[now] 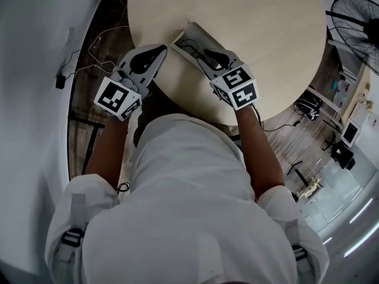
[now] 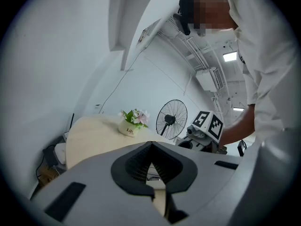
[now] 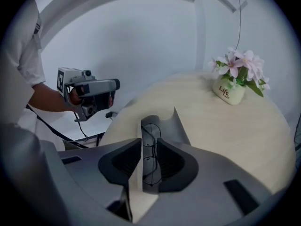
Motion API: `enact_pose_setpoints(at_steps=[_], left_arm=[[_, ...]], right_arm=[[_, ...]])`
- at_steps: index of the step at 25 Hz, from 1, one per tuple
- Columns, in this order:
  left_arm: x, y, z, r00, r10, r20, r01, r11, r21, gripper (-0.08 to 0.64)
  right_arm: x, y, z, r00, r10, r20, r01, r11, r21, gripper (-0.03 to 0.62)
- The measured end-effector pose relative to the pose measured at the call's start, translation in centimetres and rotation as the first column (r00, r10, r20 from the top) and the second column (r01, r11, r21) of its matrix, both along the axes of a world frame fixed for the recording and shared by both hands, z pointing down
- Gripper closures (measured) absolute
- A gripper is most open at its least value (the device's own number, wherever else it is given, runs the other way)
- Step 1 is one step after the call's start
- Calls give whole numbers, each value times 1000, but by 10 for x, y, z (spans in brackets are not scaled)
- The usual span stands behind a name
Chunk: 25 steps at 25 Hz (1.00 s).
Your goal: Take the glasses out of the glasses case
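Right gripper (image 3: 149, 161), jaws a narrow gap apart astride the open grey glasses case (image 3: 177, 126), thin wire-rimmed glasses (image 3: 151, 136) lying inside between the pads, case at the round table's (image 3: 225, 131) 7 o'clock edge, left gripper (image 2: 151, 167) closed and empty at 9 o'clock

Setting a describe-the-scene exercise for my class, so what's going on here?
A person leans over a round table holding two grippers. The right gripper is at the open glasses case, its jaws slightly apart either side of the glasses inside; whether they grip is unclear. The left gripper is empty by the table's edge, jaws together.
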<state>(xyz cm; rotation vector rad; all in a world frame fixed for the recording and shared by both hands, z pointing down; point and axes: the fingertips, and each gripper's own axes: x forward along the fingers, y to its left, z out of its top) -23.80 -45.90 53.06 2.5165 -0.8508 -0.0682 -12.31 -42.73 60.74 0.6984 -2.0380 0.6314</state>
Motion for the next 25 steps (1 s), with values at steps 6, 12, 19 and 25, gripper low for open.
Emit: enact_pose_setpoints(at_steps=[6, 12, 19, 25], left_arm=[[-6, -2, 17, 1000, 11, -2, -11, 1000, -10, 548], [-14, 1, 29, 1000, 24, 0, -24, 999, -30, 548], [-30, 2, 38, 1000, -1, 14, 1, 999, -47, 548], [-35, 0, 39, 1000, -11, 1, 11, 999, -46, 548]], right_arm=[[1, 2, 38, 993, -39, -114, 27, 994, -102, 485], [4, 0, 54, 983, -49, -179, 20, 987, -161, 499], [3, 3, 58, 967, -135, -218, 89, 973, -212, 515], [-2, 4, 60, 952, -181, -246, 114, 958, -262, 531]])
